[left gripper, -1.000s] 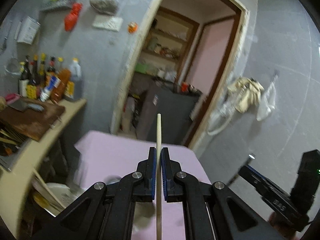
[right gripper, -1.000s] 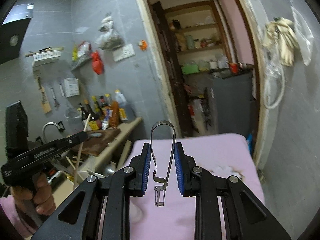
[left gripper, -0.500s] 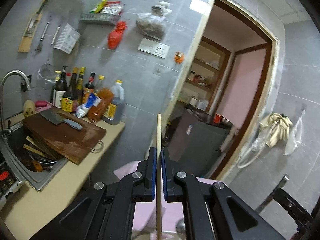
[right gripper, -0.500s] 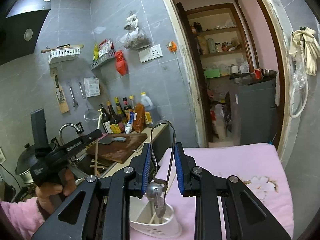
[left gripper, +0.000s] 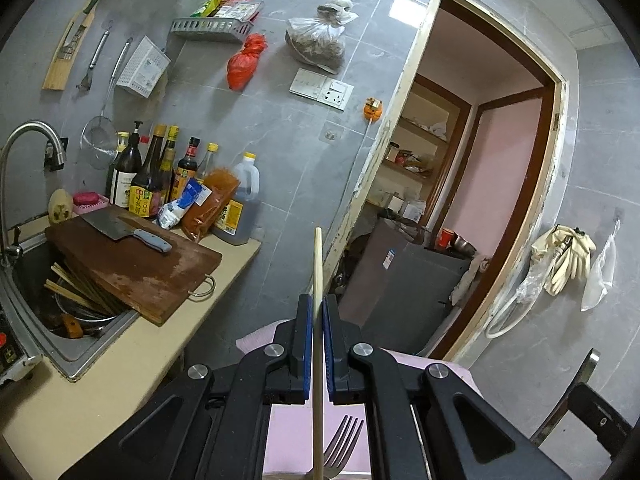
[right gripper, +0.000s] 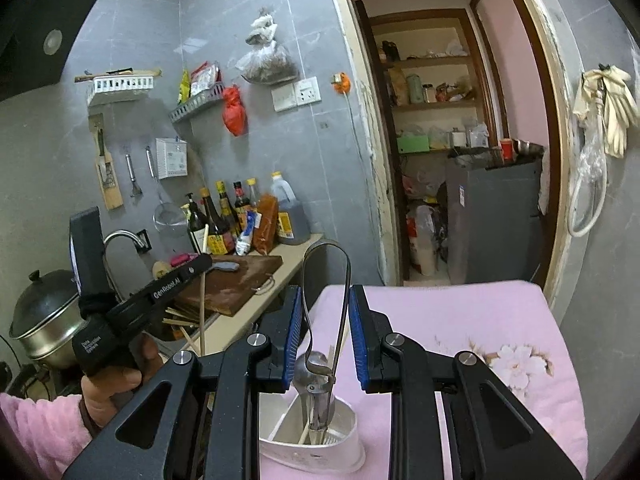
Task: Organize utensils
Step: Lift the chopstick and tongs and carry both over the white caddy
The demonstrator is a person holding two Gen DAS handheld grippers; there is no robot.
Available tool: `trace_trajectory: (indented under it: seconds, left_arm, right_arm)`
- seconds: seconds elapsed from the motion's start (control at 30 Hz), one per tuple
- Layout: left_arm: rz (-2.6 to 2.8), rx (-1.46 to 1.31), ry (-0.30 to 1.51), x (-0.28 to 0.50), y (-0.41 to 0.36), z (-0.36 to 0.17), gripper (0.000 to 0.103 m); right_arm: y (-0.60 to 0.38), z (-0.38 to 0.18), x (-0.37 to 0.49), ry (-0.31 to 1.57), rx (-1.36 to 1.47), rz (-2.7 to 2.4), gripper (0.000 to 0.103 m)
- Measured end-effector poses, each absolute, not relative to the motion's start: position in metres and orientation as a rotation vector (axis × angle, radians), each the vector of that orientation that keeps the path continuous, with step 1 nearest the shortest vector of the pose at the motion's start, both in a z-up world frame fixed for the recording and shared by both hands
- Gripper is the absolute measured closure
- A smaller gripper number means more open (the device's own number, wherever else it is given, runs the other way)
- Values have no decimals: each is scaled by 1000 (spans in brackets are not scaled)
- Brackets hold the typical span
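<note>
My left gripper (left gripper: 316,304) is shut on a pale wooden chopstick (left gripper: 318,264) that stands upright between its blue pads. A fork (left gripper: 345,440) shows just below it. In the right wrist view, my right gripper (right gripper: 325,296) is shut on looped metal tongs (right gripper: 326,250), loop end up. Their lower ends hang over a white utensil holder (right gripper: 344,436) on the pink tablecloth (right gripper: 460,320). The holder contains a spoon (right gripper: 310,364) and some chopsticks. The left gripper (right gripper: 200,264) with its chopstick (right gripper: 203,304) is at the left, held by a hand in a pink sleeve.
A counter (left gripper: 120,364) runs along the left with a sink (left gripper: 52,312) full of chopsticks. A cutting board (left gripper: 132,268) carries a cleaver, with sauce bottles (left gripper: 160,184) behind. A pot (right gripper: 44,312) sits at far left. An open doorway (right gripper: 440,140) and grey cabinet (right gripper: 492,216) lie ahead.
The left gripper has swung left with its chopstick, from facing the table and doorway to facing the counter and sink. The right gripper has moved over the white holder, still gripping the tongs.
</note>
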State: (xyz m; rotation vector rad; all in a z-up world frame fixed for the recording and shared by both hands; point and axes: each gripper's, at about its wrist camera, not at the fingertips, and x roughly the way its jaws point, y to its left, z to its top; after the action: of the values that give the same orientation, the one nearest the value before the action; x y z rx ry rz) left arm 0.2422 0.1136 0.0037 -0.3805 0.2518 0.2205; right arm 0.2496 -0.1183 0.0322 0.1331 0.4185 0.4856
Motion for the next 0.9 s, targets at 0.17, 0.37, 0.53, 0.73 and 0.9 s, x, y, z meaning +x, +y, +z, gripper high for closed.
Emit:
trace_trajectory:
  seconds: [0.17, 0.37, 0.53, 0.73, 0.9]
  left_arm:
    - [221, -367, 242, 242, 112, 0, 98]
    - [230, -359, 243, 240, 113, -5, 98]
    - [234, -360, 242, 239, 112, -8, 98]
    - [233, -352, 244, 239, 110, -9, 97]
    - [224, -321, 254, 237, 103, -11, 97]
  right_arm:
    - [-115, 19, 249, 435, 131, 474, 82]
    - [-109, 11, 250, 450, 127, 475, 82]
    - [-107, 7, 249, 454, 116, 477, 82]
    - [-107, 2, 247, 466, 113, 478, 82]
    - [-107, -3, 247, 488, 109, 484, 82]
